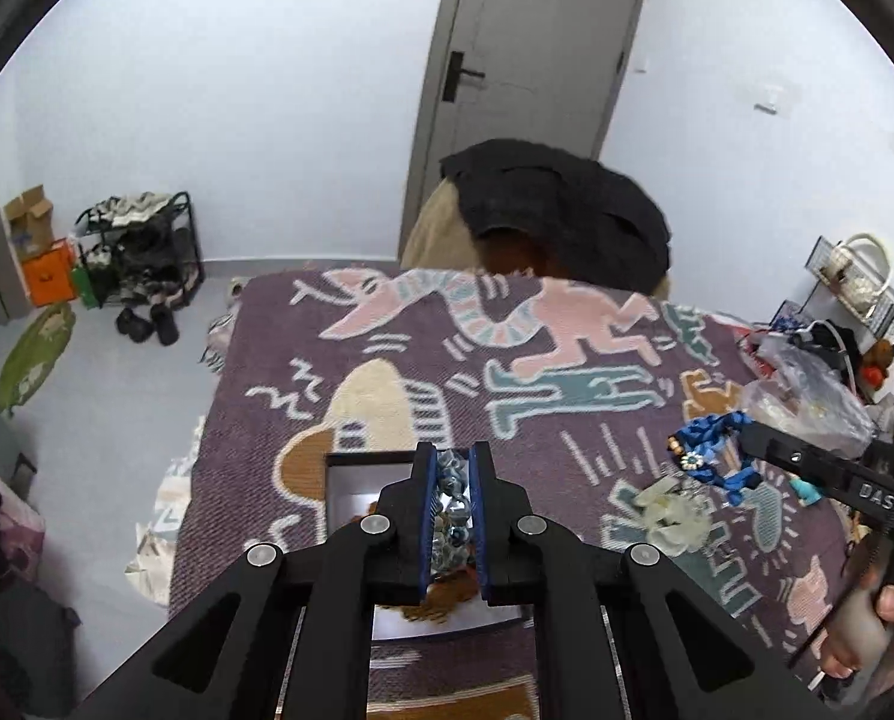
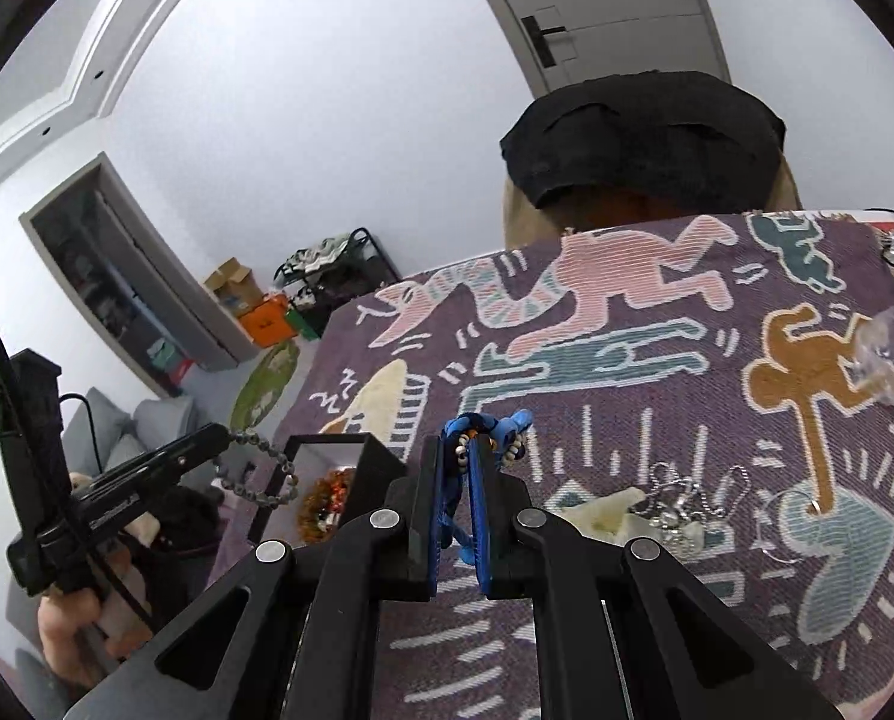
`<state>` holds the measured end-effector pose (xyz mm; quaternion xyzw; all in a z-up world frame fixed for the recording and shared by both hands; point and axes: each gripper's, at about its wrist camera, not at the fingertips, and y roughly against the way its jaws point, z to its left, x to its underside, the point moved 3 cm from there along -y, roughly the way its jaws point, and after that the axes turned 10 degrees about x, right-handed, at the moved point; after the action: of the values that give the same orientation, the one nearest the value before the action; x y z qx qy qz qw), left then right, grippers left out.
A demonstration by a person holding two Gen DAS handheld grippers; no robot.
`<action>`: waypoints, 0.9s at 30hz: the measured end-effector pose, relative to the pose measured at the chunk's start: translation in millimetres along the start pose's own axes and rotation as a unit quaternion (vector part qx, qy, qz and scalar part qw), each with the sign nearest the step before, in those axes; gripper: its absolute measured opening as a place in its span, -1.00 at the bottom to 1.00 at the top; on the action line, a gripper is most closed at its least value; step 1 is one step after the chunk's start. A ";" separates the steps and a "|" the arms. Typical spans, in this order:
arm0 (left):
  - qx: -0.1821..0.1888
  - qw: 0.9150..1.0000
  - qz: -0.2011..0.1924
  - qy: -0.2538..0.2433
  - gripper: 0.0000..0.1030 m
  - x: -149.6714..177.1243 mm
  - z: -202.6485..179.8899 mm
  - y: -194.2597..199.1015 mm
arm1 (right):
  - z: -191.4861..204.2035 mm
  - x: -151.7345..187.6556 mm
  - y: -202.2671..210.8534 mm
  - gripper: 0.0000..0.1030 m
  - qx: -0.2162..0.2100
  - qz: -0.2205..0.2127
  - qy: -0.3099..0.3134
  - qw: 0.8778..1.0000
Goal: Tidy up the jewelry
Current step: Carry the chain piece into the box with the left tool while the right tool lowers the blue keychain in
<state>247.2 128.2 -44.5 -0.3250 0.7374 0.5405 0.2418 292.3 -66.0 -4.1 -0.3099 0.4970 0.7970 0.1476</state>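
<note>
White walls, a grey door (image 1: 543, 48), pale floor (image 1: 117, 408), black shoe rack (image 1: 141, 252).

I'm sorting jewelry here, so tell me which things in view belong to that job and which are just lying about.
Part of the job:
- grey bead strand in left claw
- blue bead-and-ribbon piece in right claw
- black box
- silver chains

Lying about:
- dark garment
- shoe rack
- clear plastic bags
</note>
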 end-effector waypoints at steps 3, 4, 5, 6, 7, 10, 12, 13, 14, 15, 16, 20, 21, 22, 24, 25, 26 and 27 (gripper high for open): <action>0.004 1.000 0.005 0.011 -0.05 1.9 9.4 0.2 | 10.6 1.8 -4.7 -0.82 -0.001 0.007 0.007 1.000; 0.004 1.000 -0.007 0.016 0.16 2.6 13.3 4.7 | 14.5 2.4 -6.9 -0.82 -0.002 0.010 0.010 1.000; 0.004 1.000 -0.022 0.019 0.46 3.1 16.8 10.1 | 17.2 3.0 -8.3 -0.82 -0.003 0.011 0.012 1.000; 0.003 0.999 -0.034 0.020 0.52 3.3 18.9 15.2 | 21.9 3.4 -10.7 -0.82 -0.004 0.014 0.015 1.000; 0.001 0.999 -0.044 0.020 0.52 3.7 22.2 20.6 | 24.6 3.5 -12.5 -0.82 -0.006 0.016 0.018 1.000; -0.013 0.999 -0.040 0.027 0.52 5.7 34.2 26.3 | 38.4 4.8 -20.0 -0.82 -0.013 0.024 0.028 0.999; -0.019 0.998 -0.041 0.038 0.52 9.1 45.0 31.1 | 48.6 5.4 -25.0 -0.82 -0.019 0.029 0.035 0.999; -0.021 0.998 -0.042 0.043 0.52 11.0 49.8 33.4 | 54.6 5.5 -28.0 -0.82 -0.023 0.032 0.039 0.998; -0.023 0.998 -0.042 0.048 0.52 12.9 53.8 35.5 | 60.9 5.5 -31.0 -0.82 -0.028 0.035 0.043 0.998; -0.025 0.997 -0.043 0.054 0.52 15.2 58.4 37.6 | 65.5 6.1 -32.3 -0.82 -0.030 0.037 0.045 0.998; -0.029 0.997 -0.043 0.059 0.52 17.7 63.5 40.1 | 70.8 6.2 -34.5 -0.82 -0.034 0.039 0.048 0.998; -0.037 0.996 -0.047 0.071 0.52 24.2 76.9 47.8 | 93.9 5.4 -44.8 -0.82 -0.050 0.049 0.063 0.996; -0.038 0.995 -0.049 0.074 0.52 25.7 80.1 49.9 | 100.0 5.1 -47.5 -0.82 -0.054 0.052 0.066 0.995; -0.040 0.995 -0.050 0.077 0.52 27.0 83.0 51.6 | 105.4 4.8 -49.7 -0.82 -0.059 0.054 0.068 0.994; -0.042 0.994 -0.051 0.083 0.52 28.5 87.5 53.8 | 116.5 3.7 -54.0 -0.81 -0.069 0.057 0.076 0.993; -0.042 0.994 -0.052 0.087 0.52 29.4 89.6 55.1 | 120.5 3.5 -55.8 -0.73 -0.071 0.059 0.080 0.993; -0.041 0.994 -0.053 0.089 0.52 29.9 90.6 56.0 | 123.8 3.7 -60.3 -0.59 -0.073 0.070 0.081 0.992; -0.041 0.993 -0.054 0.092 0.52 30.4 91.8 57.3 | 125.4 4.9 -64.1 -0.13 -0.075 0.079 0.075 0.991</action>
<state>184.8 220.9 -56.7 -0.4223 0.7149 0.5246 0.1881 279.8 74.1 -12.8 -0.3389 0.4684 0.8156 0.0231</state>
